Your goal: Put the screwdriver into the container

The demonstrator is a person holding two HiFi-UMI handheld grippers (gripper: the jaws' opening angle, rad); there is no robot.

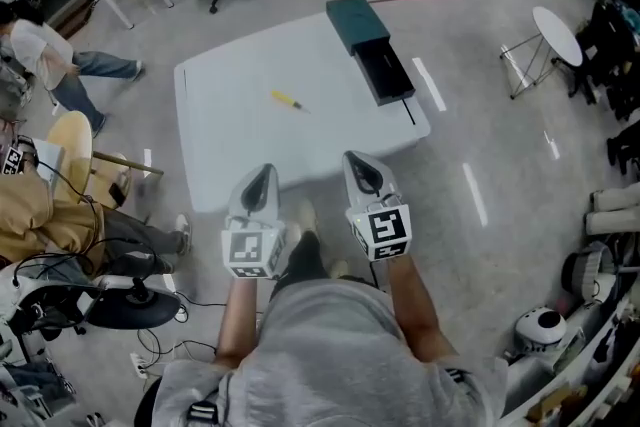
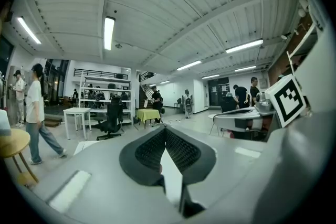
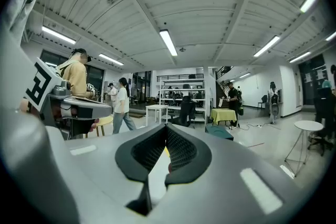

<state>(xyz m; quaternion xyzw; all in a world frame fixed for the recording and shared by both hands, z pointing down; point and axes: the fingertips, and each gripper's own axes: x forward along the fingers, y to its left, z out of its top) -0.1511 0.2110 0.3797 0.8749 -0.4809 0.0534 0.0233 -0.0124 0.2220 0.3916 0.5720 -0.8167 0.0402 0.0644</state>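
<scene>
**On the white table, a screwdriver to pick up**

The big white table (image 1: 230, 155) fills the middle of the head view. The dark green container (image 1: 358, 23) sits at the table's 1 o'clock corner. Its black open part points back toward the person.

The left gripper (image 1: 260, 180) and the right gripper (image 1: 360, 170) hang side by side over the near edge, at 6 o'clock. Each has its jaws pressed together at the tips, with nothing held in them.

The little yellow screwdriver (image 1: 286, 100) lies flat near the middle of the table. It is at 12 o'clock from the grippers and well apart from the container.

I think the job has not started. The screwdriver looks thin and round, so closed jaws could bump it and make it roll away. A loose pinch could let it slip out. If it is carried sideways, it may hit the container's rim.
</scene>
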